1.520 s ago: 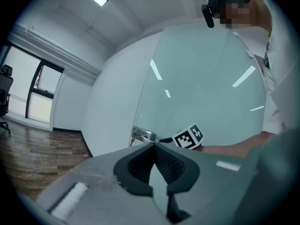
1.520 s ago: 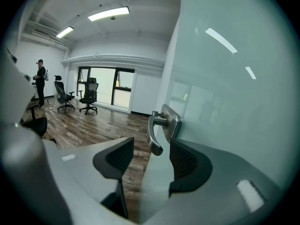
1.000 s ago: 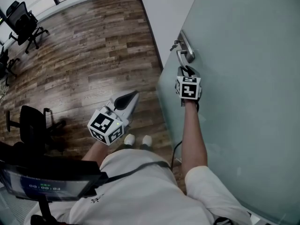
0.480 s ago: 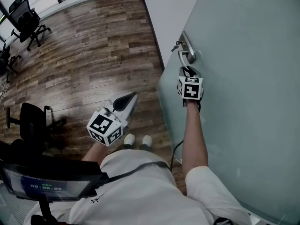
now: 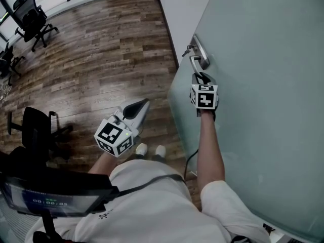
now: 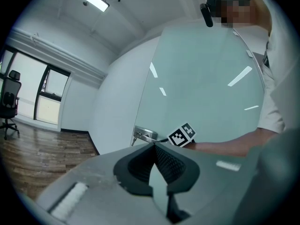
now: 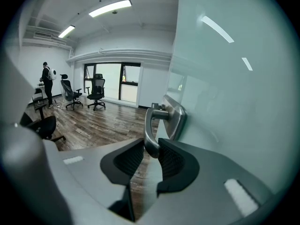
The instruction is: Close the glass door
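The right gripper (image 7: 151,150) is clamping its half-closed jaws on the free end of the metal lever handle (image 7: 149,128), with the lever sitting between the two ribbed pads. The left gripper (image 6: 153,146) is hanging idle, well apart from the door at the person's left side, its jaws closed together on nothing.

The handle is standing out from a steel plate near the free edge of the frosted glass door (image 5: 263,85), which is standing open, angled away from the white wall (image 5: 177,14) over the wooden floor (image 5: 101,59).

The smooth metal lever is probably slippery, so gripping near its bend should be steadier than at the tip. The glass panel is likely heavy, stiff and breakable, so it is calling for a slow, even swing rather than a slam.
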Motion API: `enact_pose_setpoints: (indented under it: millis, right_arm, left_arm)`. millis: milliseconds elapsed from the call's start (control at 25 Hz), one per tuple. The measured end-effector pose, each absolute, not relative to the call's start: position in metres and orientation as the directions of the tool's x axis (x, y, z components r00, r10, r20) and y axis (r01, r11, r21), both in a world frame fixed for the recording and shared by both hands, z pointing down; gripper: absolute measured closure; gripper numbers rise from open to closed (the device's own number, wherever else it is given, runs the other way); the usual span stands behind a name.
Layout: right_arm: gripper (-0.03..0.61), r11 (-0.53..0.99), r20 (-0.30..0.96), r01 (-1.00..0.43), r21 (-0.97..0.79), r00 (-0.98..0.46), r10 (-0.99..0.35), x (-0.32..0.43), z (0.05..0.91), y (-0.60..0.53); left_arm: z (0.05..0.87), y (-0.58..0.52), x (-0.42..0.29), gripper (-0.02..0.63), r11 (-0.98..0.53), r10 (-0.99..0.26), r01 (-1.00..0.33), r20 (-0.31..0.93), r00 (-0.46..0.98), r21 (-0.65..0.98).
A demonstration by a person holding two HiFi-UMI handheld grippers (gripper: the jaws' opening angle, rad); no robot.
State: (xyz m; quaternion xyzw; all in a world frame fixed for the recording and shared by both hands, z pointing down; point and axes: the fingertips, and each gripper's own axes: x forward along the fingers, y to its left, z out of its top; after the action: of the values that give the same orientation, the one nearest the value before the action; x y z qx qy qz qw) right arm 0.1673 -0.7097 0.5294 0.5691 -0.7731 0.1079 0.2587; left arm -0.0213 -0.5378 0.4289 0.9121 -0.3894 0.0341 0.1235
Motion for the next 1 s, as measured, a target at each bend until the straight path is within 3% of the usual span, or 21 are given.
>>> enact_pose_setpoints:
  millis: [1000]
  right_arm:
    - [0.466, 0.466, 0.52, -0.869, 0.17, -0.323, -0.791, 0.113, 0.539, -0.646]
  left_arm:
    - [0.445, -0.524, -0.024, 0.612, -0.71, -0.653, -0.669, 0.149, 0.742, 0.219]
